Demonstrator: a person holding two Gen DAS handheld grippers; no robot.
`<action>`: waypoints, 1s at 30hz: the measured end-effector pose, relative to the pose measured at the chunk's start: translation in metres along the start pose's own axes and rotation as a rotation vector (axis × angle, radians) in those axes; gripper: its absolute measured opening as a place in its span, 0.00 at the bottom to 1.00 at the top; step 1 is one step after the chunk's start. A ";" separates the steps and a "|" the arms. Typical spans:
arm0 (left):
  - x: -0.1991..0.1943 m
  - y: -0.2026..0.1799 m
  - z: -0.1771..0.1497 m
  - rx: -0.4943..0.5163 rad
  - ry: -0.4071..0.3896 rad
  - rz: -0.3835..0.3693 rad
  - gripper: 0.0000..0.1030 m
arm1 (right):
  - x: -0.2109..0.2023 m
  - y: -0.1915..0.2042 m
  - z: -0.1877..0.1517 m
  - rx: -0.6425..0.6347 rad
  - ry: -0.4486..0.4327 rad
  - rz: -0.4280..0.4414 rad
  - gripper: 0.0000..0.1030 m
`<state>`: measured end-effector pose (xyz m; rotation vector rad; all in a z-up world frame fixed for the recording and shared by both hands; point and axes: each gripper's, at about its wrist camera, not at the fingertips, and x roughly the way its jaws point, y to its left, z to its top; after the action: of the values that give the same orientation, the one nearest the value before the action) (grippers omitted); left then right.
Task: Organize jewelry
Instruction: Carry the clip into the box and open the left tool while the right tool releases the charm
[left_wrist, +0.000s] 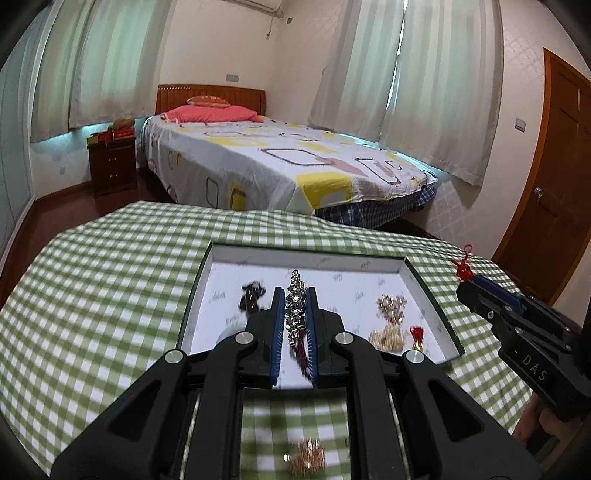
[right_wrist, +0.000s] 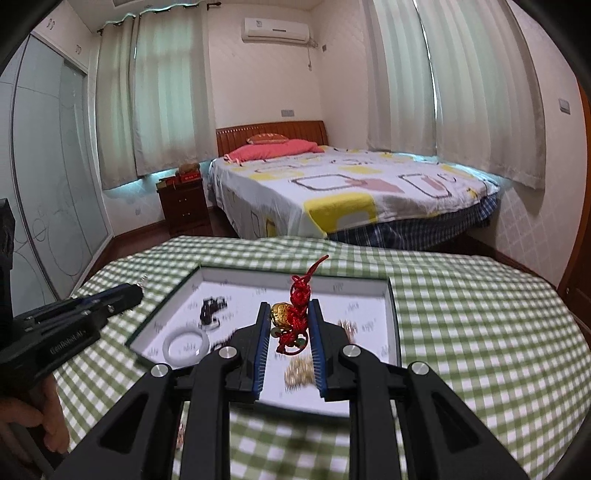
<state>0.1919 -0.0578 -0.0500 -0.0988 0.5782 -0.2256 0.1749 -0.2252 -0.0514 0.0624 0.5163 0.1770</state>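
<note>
A shallow white box (left_wrist: 430, 295) (right_wrist: 391, 317) lies on the green checked table. My left gripper (left_wrist: 295, 295) is shut on a silver rhinestone piece (left_wrist: 294, 306) and holds it above the box. My right gripper (right_wrist: 288, 310) is shut on a red knotted charm with a gold bead (right_wrist: 293, 317), also above the box; it shows in the left wrist view (left_wrist: 476, 288) at the right. In the box lie a black piece (left_wrist: 252, 295), two gold clusters (left_wrist: 391, 306) (left_wrist: 388, 336), a red tassel (left_wrist: 416, 334) and a white bangle (right_wrist: 186, 345).
A gold piece (left_wrist: 306, 458) lies on the green checked cloth (left_wrist: 110, 295) below my left gripper, outside the box. A bed (left_wrist: 277, 162) stands beyond the table's far edge, with a nightstand (left_wrist: 112, 166) at its left and a door (left_wrist: 554, 177) at the right.
</note>
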 end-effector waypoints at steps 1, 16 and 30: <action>0.003 0.000 0.002 0.002 -0.003 0.002 0.11 | 0.003 0.000 0.003 -0.003 -0.005 0.001 0.21; 0.104 0.001 0.008 0.025 0.120 0.019 0.11 | 0.087 -0.010 0.004 0.018 0.072 -0.006 0.21; 0.165 0.005 -0.002 0.035 0.284 0.071 0.11 | 0.130 -0.018 -0.014 0.039 0.226 -0.031 0.21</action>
<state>0.3258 -0.0922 -0.1396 -0.0115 0.8580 -0.1815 0.2814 -0.2183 -0.1288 0.0726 0.7461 0.1449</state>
